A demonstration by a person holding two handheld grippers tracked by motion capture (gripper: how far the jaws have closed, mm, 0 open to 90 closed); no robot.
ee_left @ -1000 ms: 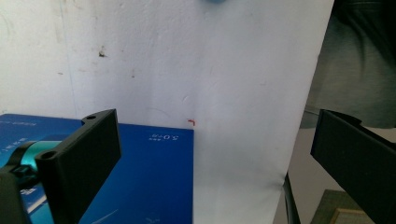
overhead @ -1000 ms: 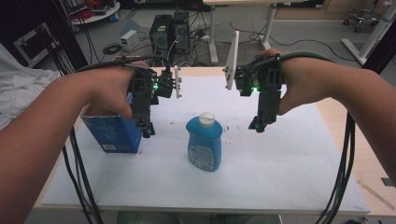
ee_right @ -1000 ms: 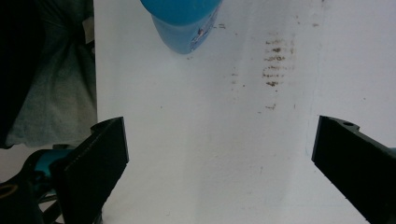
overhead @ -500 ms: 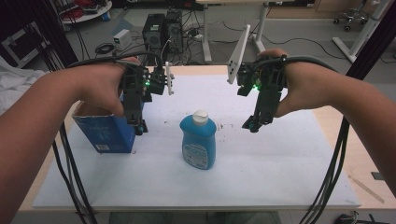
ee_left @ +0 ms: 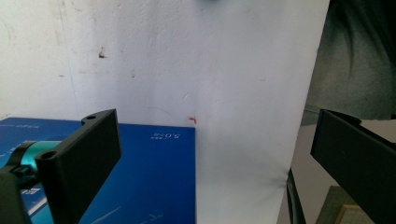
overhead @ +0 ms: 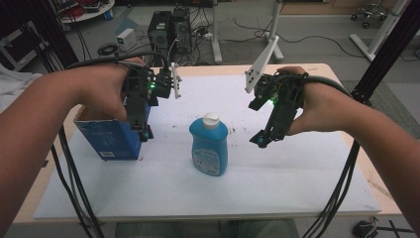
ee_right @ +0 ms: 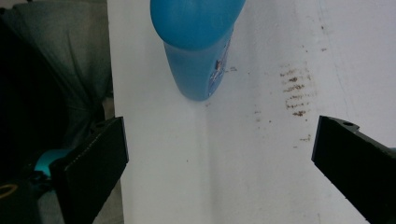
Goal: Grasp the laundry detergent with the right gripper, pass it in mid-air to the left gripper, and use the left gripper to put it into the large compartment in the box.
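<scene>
On blue box [ee_left: 140, 177]: "5.0TR"

The open blue cardboard box [overhead: 111, 138] is partly covered in the high view by the person's left hand [overhead: 101, 91] and the left gripper [overhead: 143, 133]; in the left gripper view its bottom and left are cut off and its white print is too small to read; the blue plastic bottle [ee_right: 201, 42] loses its white cap past the top edge in the right gripper view, and its label print [overhead: 207, 159] is too blurred to read.
</scene>
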